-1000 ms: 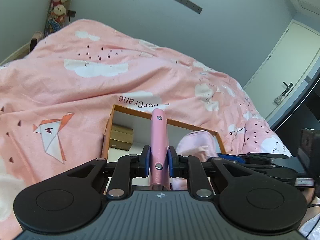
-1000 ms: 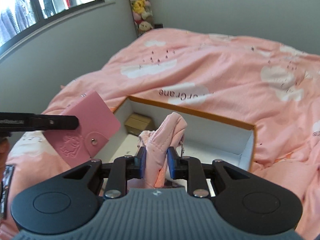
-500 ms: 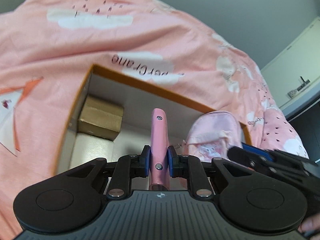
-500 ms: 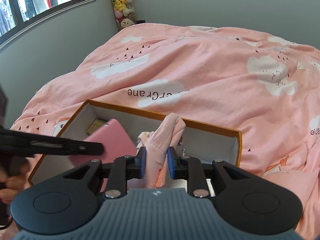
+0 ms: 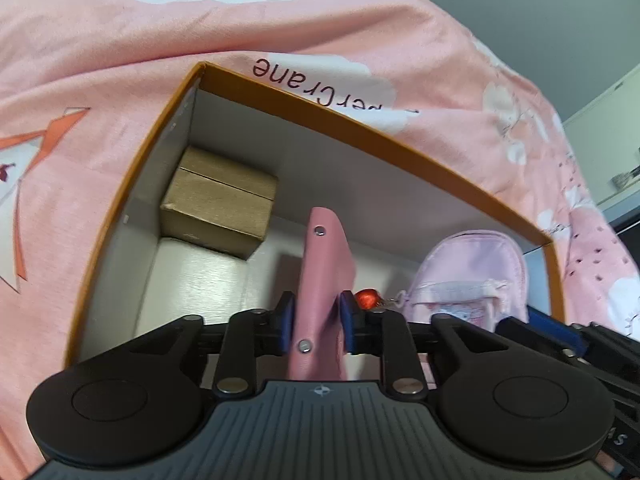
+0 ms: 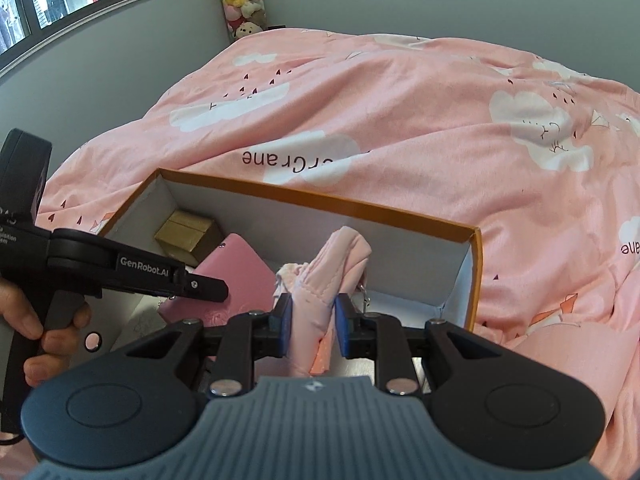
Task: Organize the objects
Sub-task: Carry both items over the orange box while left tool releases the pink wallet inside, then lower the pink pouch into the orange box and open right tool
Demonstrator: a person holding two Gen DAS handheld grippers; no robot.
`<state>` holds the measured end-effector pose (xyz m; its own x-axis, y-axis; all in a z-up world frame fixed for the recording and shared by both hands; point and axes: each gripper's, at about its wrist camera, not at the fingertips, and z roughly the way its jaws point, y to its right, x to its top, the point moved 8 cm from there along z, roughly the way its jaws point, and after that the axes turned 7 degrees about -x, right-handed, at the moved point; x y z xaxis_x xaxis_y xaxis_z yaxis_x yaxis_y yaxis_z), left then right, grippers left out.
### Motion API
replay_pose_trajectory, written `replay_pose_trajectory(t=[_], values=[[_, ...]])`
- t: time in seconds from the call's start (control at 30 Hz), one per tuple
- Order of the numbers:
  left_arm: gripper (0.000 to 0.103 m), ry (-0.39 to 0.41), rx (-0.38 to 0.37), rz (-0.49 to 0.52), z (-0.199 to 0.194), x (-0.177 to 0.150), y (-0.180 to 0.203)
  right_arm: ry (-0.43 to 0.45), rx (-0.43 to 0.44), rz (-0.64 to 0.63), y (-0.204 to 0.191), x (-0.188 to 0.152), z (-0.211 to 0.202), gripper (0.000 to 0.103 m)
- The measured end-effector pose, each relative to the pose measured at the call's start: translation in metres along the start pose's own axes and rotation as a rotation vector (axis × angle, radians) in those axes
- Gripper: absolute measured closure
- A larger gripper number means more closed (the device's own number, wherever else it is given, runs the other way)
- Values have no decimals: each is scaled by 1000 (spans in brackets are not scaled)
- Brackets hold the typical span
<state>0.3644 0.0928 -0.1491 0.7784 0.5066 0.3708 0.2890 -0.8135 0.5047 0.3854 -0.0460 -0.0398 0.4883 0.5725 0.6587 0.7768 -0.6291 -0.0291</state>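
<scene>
A: While the pink wallet (image 5: 326, 264) stands inside the orange-rimmed box (image 5: 360, 120), the left hand-held gripper (image 5: 316, 320) has just been opening its jaws; wallet between them, pads look slack on it. Step: dropping it off.

B: Next?

A: Probably open wider, back out without tipping it. Brown carton (image 5: 218, 202) sits ahead-left of that gripper, pink pouch (image 5: 468, 280) to its right.

B: Right side?

A: Right hand-held gripper (image 6: 310, 320) clamped on the pouch's fabric, over the box's near edge, pitched down. Left one also angled steeply down; a hand (image 6: 36, 320) grips its handle.
</scene>
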Motion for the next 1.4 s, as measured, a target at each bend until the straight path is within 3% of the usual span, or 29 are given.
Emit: replay_pose_trajectory(t=[0.07, 0.17, 0.33, 0.6, 0.77, 1.27, 1.4], values=[[60, 1, 31, 35, -4, 0, 2, 5, 2, 0, 0, 0, -2, 79], [59, 25, 56, 90, -13, 1, 4, 20, 6, 3, 0, 1, -7, 79], [59, 96, 27, 149, -37, 6, 10, 47, 30, 4, -7, 7, -13, 79], [59, 231, -1, 180, -80, 20, 16, 103, 138, 44, -27, 27, -17, 79], [59, 264, 10, 176, -90, 29, 10, 126, 234, 82, -44, 37, -12, 79], [59, 200, 13, 192, -75, 14, -8, -77, 293, 99, -52, 11, 49, 79], [59, 202, 16, 189, -75, 14, -11, -157, 254, 87, -50, 5, 57, 77]])
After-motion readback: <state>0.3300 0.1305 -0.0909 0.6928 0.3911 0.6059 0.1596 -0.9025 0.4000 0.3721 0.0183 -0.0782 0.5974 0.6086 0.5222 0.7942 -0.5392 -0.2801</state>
